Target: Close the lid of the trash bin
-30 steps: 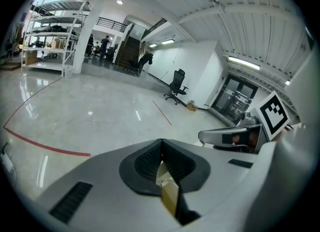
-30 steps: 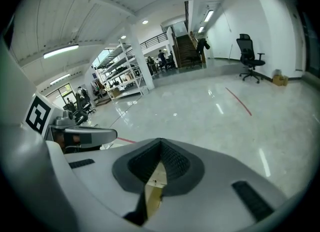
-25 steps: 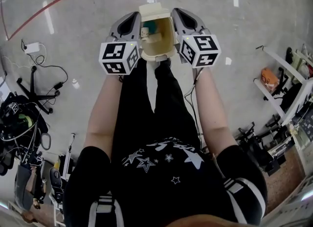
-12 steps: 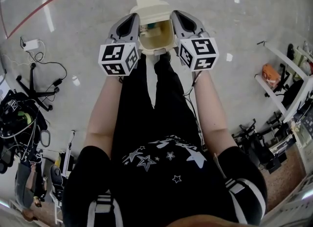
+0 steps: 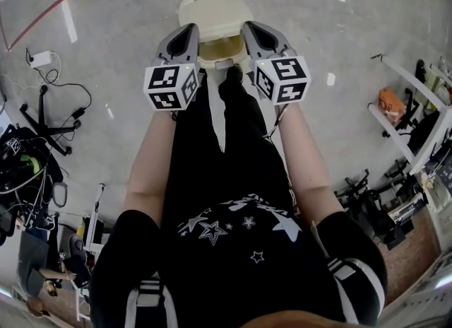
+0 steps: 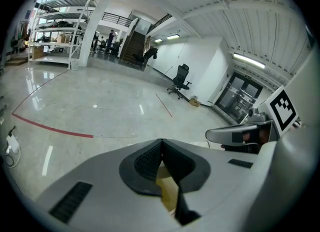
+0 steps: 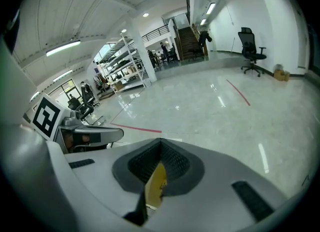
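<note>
A cream trash bin (image 5: 220, 49) stands on the floor just beyond the person's feet. Its lid (image 5: 210, 3) leans down over the far part of the opening, and a yellowish strip of the inside still shows at the near side. My left gripper (image 5: 191, 28) is at the bin's left side and my right gripper (image 5: 247, 27) at its right side, both level with the rim. In each gripper view the jaws meet at the tips, left gripper (image 6: 161, 141) and right gripper (image 7: 161, 142), with a bit of the cream bin (image 7: 157, 186) showing below them. Whether either touches the lid is hidden.
The person's black-trousered legs (image 5: 226, 143) fill the middle. Cables and a white adapter (image 5: 39, 58) lie at the left by a chair base (image 5: 42, 132). A red floor line (image 5: 63, 1) runs at the far left. White racks (image 5: 417, 114) stand at the right.
The lid has swung from upright down over the bin, hiding the contents seen before. Both grippers have moved slightly forward along the bin's sides.
</note>
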`<state>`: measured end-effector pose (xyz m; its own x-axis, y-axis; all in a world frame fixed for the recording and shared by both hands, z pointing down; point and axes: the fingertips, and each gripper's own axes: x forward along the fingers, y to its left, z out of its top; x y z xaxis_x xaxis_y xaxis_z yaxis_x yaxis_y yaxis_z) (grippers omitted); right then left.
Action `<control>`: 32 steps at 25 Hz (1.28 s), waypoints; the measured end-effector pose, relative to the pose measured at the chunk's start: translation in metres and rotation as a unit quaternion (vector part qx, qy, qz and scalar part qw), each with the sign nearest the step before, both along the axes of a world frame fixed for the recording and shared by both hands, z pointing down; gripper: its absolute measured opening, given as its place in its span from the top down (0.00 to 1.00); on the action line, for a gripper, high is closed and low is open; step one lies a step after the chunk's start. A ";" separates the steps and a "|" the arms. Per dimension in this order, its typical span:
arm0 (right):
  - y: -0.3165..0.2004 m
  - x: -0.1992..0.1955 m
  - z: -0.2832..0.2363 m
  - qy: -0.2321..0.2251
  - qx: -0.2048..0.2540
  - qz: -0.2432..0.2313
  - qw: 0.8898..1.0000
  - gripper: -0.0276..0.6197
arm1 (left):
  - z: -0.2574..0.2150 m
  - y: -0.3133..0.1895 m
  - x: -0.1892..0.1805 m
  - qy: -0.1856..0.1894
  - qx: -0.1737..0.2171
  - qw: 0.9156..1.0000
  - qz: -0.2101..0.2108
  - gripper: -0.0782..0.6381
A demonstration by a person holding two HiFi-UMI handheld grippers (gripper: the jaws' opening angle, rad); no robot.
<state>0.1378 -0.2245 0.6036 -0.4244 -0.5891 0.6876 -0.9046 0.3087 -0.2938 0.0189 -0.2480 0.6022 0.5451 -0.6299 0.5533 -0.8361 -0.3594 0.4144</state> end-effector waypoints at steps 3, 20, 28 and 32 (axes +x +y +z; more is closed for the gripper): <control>0.014 0.006 0.004 -0.001 -0.006 -0.003 1.000 0.95 | 0.007 0.018 0.005 -0.007 -0.005 1.000 0.000 0.87; 0.095 0.023 0.045 -0.003 -0.040 -0.069 0.997 0.95 | 0.076 0.111 0.023 -0.072 -0.036 0.997 -0.018 0.87; 0.111 0.010 0.083 0.008 -0.071 -0.071 0.995 0.95 | 0.117 0.131 0.025 -0.092 -0.069 0.993 0.023 0.87; 0.112 0.005 0.097 0.014 -0.085 -0.063 0.994 0.95 | 0.128 0.135 0.027 -0.095 -0.082 0.991 0.047 0.87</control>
